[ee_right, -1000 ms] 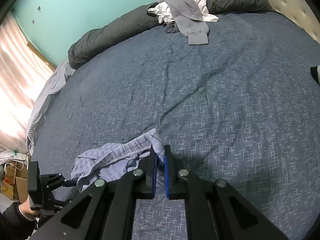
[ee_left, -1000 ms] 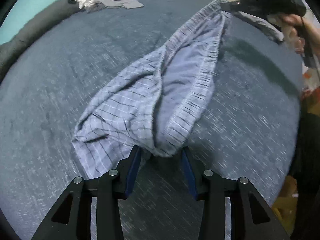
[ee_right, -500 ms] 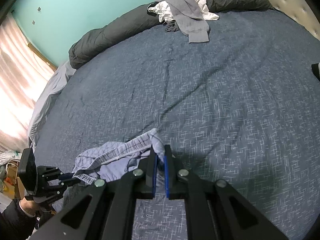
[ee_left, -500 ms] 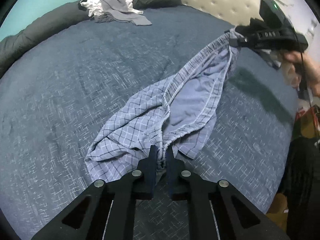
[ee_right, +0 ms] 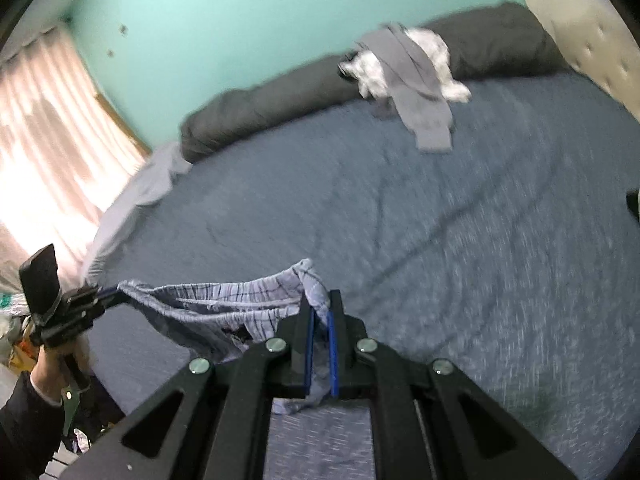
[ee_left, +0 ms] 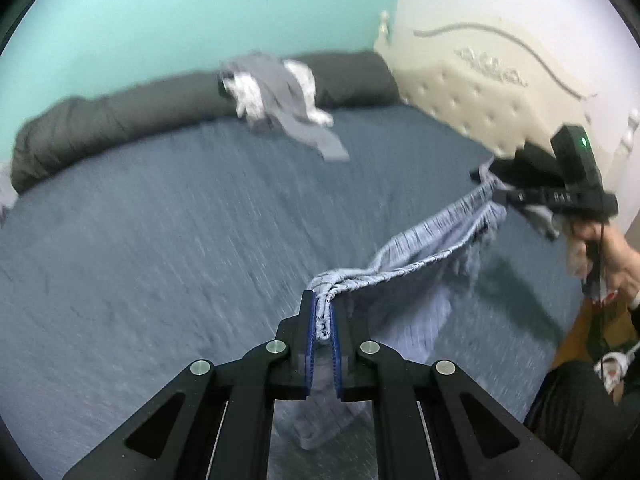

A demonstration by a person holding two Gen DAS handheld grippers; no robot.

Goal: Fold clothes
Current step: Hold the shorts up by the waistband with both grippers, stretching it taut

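A pair of light blue plaid shorts [ee_left: 424, 256] hangs stretched by its waistband between my two grippers, lifted above the bed. My left gripper [ee_left: 322, 316] is shut on one end of the waistband. My right gripper [ee_right: 319, 312] is shut on the other end; it also shows at the right of the left wrist view [ee_left: 490, 182]. The shorts [ee_right: 224, 300] sag between them in the right wrist view, with the left gripper [ee_right: 110, 296] at the far left. The legs of the shorts hang down below the grippers.
The bed has a dark blue sheet [ee_left: 160, 220]. A pile of grey and white clothes [ee_left: 280, 96] lies at the far side on a rolled dark grey duvet [ee_left: 120, 120]. A cream tufted headboard [ee_left: 480, 92] stands on the right. A curtained window [ee_right: 44, 140] is beyond the bed's left side.
My left gripper closed on the waistband. Both grippers rose, lifting the shorts off the bed and stretching them taut between them.
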